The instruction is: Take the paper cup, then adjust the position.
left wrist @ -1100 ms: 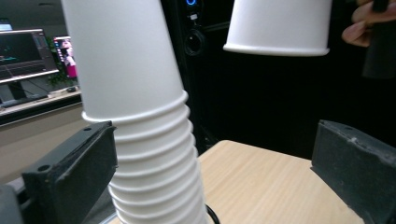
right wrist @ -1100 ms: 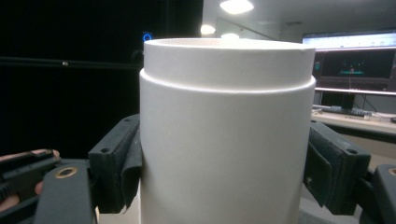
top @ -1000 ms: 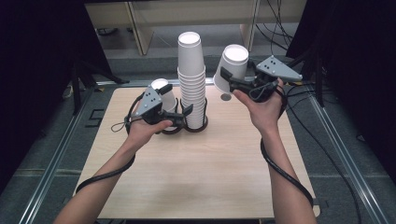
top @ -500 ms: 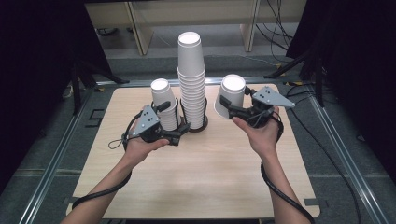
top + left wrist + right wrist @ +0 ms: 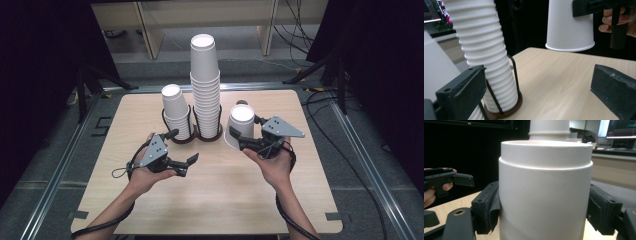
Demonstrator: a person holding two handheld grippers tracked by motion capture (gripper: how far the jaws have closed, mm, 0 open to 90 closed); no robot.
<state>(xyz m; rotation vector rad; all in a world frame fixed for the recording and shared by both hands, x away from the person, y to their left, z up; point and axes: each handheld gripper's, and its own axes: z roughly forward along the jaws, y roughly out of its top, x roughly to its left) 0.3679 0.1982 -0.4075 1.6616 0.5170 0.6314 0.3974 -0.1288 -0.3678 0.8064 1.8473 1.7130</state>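
In the high view, a white paper cup (image 5: 240, 126) was held upside down by the right gripper (image 5: 239, 141), low over the wooden table (image 5: 220, 200) and just to the right of the tall stack of cups (image 5: 205, 87). The tall stack was stood in a dark wire holder (image 5: 207, 134), and a short stack of cups (image 5: 175, 111) was stood in the holder beside it on the left. The left gripper (image 5: 186, 164) was held near the front of the short stack, with its jaws apart and nothing between them. The step in hand was judged to be the setting down of the single cup on the table. For the next move, the cup would need to be lowered until its rim sat flat on the wood, and only then should the jaws be let go. In the left gripper view, the two black jaws were seen wide apart with only bare table between them; the tall stack was seen close by the left jaw, but whether it was touched could not be told. The held cup (image 5: 569, 25) was seen farther off, with its rim a little above the table. In the right gripper view, the cup (image 5: 545, 192) was pressed from both sides by the two padded jaws, which were partly closed around its wall. The person's left hand (image 5: 434, 191) was seen at the left edge.
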